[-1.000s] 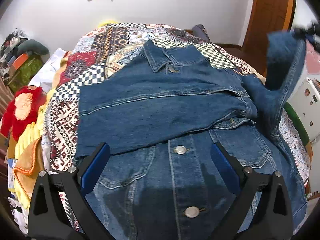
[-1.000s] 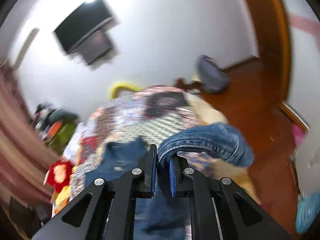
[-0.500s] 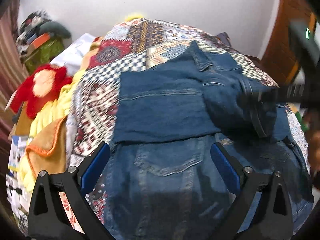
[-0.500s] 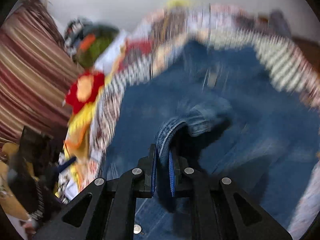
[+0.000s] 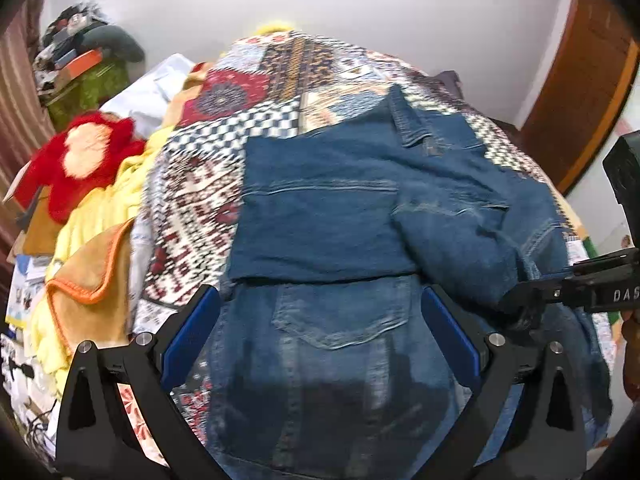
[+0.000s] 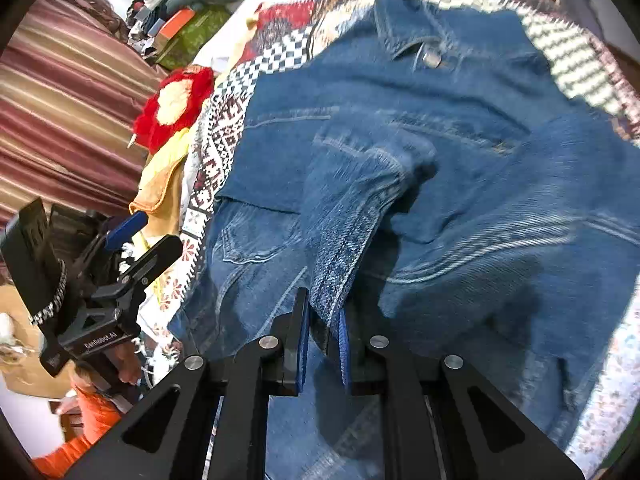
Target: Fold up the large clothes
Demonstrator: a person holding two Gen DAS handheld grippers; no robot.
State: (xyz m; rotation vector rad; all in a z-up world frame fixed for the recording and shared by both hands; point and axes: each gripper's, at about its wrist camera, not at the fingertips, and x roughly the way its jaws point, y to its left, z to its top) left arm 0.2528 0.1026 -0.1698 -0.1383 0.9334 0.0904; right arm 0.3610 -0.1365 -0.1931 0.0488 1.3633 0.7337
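Observation:
A blue denim jacket point(image 5: 320, 220) lies front up on a patchwork quilt point(image 5: 200, 184), collar at the far end. One sleeve is folded flat across the chest. My right gripper point(image 6: 322, 320) is shut on the cuff of the other sleeve point(image 6: 352, 216), which drapes inward over the jacket front. The left wrist view shows the right gripper point(image 5: 520, 300) low at the jacket's right side, with the sleeve point(image 5: 460, 240) bunched before it. My left gripper point(image 5: 318, 304) hovers open over the jacket's lower part, by a chest pocket, holding nothing. The right wrist view also shows this left gripper point(image 6: 160, 228) open.
A red plush toy point(image 5: 80, 160) and yellow and orange cloths point(image 5: 88, 280) lie along the bed's left edge. A cluttered green box point(image 5: 88, 80) stands at the far left. A wooden door point(image 5: 580, 100) is at the right, a striped curtain point(image 6: 60, 100) on the left.
My right gripper has brought the sleeve down from high on the right and laid it inward over the jacket front. My left gripper has shifted sideways toward the jacket's left half, still open.

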